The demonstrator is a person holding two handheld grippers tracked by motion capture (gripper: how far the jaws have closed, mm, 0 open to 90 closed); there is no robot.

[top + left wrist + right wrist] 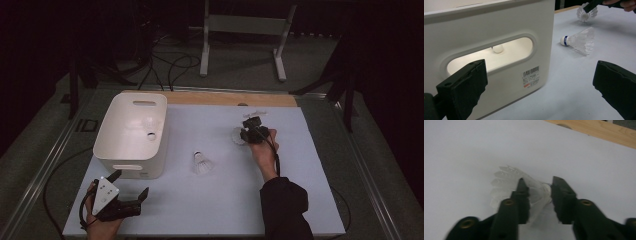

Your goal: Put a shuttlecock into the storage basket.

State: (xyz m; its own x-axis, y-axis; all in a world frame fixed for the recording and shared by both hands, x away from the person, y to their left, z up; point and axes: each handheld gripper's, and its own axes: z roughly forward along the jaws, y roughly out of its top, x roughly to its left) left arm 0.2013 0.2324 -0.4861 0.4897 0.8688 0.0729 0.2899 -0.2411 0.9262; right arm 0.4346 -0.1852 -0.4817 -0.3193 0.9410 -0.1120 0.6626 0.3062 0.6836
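We note the right hand-held gripper (537,195) closed on a white feathered shuttlecock (524,191) lying on the pale worktop (300,200) toward its far right, a second translucent shuttlecock (202,163) mid-worktop, and the left hand-held gripper (131,186) gaping wide, holding nothing, beside the white plastic handled bin (132,135).

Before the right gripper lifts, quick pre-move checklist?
1. Right gripper around far shuttlecock: ok, jaws straddle it near the cork.
2. Pads pressing on it: cannot tell, a gap seems to show on one side.
3. Bin open on top: ok.
4. Second shuttlecock lying apart from the grasp: ok.
5. Left gripper open, apart from the shuttlecocks: ok.
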